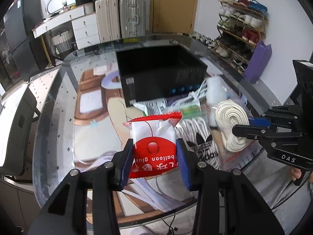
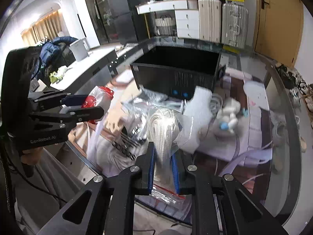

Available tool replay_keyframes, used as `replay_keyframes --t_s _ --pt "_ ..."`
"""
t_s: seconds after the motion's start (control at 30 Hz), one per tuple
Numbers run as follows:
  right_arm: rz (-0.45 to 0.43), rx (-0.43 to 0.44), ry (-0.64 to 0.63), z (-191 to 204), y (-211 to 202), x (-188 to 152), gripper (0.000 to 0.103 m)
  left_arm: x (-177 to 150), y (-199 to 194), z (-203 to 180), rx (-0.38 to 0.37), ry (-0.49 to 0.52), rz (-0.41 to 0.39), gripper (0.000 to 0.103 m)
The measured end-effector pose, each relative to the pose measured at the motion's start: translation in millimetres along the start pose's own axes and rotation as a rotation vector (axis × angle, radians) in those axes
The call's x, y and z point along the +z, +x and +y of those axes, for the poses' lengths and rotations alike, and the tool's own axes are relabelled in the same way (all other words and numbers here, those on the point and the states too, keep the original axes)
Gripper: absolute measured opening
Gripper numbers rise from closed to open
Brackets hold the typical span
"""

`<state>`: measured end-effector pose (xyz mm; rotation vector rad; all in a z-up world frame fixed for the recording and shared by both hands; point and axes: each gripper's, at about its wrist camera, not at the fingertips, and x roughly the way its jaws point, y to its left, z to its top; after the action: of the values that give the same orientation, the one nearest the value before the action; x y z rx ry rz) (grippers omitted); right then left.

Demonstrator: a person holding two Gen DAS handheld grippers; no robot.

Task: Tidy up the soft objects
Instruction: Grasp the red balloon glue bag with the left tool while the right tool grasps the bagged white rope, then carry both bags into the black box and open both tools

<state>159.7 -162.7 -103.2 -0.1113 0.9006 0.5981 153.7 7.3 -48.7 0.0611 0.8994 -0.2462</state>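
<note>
My left gripper (image 1: 155, 156) is shut on a red and white balloon glue packet (image 1: 154, 137) and holds it above the glass table (image 1: 58, 117). My right gripper (image 2: 163, 164) is shut on a clear zip bag of coiled white rope (image 2: 162, 131), which also shows in the left wrist view (image 1: 232, 125). A black open box (image 1: 160, 72) stands at the middle of the table. In front of it lie a bag with striped Adidas cloth (image 1: 203, 143), white cables (image 1: 195, 96) and a printed pouch (image 1: 154, 105). A small white plush toy (image 2: 228, 115) lies right of the rope.
The table's front edge (image 1: 156, 215) is close below both grippers. Suitcases (image 1: 121, 17) and white drawers (image 1: 86, 29) stand behind the table. A shoe rack (image 1: 240, 29) and a purple bag (image 1: 258, 60) are at the right wall.
</note>
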Motion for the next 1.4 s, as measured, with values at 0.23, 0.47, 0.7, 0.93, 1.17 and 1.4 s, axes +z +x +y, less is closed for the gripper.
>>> replay_keyframes --t_s 0.23,0.47,0.7,0.93,1.17,1.4 --pt "-0.102 -0.012 -0.010 7.7 -21.7 24.5 0.016 14.2 -15.0 -0.8 0.020 0.008 -0.073 0.041" --pt "-0.235 -0.075 -0.058 20.9 -47.8 59.7 0.016 38.5 -28.6 -1.9 0.041 0.015 -0.155 0.041" --pt "-0.330 -0.128 -0.073 21.3 -51.4 104.5 0.016 78.6 -29.2 10.3 0.065 -0.042 -0.245 0.041" --pt "-0.362 -0.177 -0.059 1.8 -31.6 144.8 0.015 114.0 -2.4 25.6 0.093 -0.080 -0.288 0.041" --pt "-0.292 -0.146 0.001 -28.2 16.4 166.5 0.015 132.1 44.1 33.8 0.068 -0.097 -0.237 0.041" --pt "-0.182 -0.094 0.070 -56.6 68.3 168.1 0.015 126.6 87.7 28.8 0.044 -0.084 -0.088 0.042"
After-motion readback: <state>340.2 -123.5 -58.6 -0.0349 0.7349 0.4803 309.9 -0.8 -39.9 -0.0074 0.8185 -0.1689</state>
